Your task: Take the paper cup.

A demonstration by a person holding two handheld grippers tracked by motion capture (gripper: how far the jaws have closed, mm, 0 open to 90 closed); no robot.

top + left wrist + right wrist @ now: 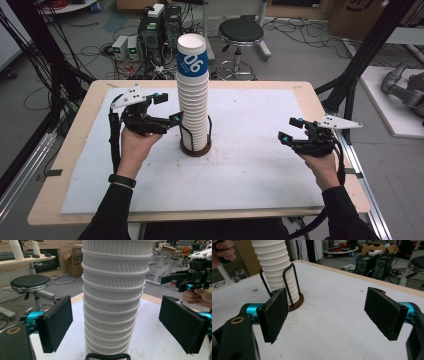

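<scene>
- Cups first: we are looking at the tall stack of ribbed white paper cups (194,100), topped by a blue-banded cup, standing in a black wire holder with a round brown base (195,146) on the white mat (260,165).
- We are holding the left gripper (167,107) just left of the stack, jaws spread wide on either side, untouched.
- We are keeping the right gripper (291,129) well right of the stack, jaws wide, empty.
- Squeezing low or off-centre, we are risking crushing ribs or tipping the leaning column.

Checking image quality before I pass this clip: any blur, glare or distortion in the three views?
High view: soft, even light, no glare, the stack of paper cups fairly sharp. Left gripper view: stack close and crisp, the jaws slightly soft. Right gripper view: the wire cup holder sharp, faint shadows on the white table cover.
</scene>
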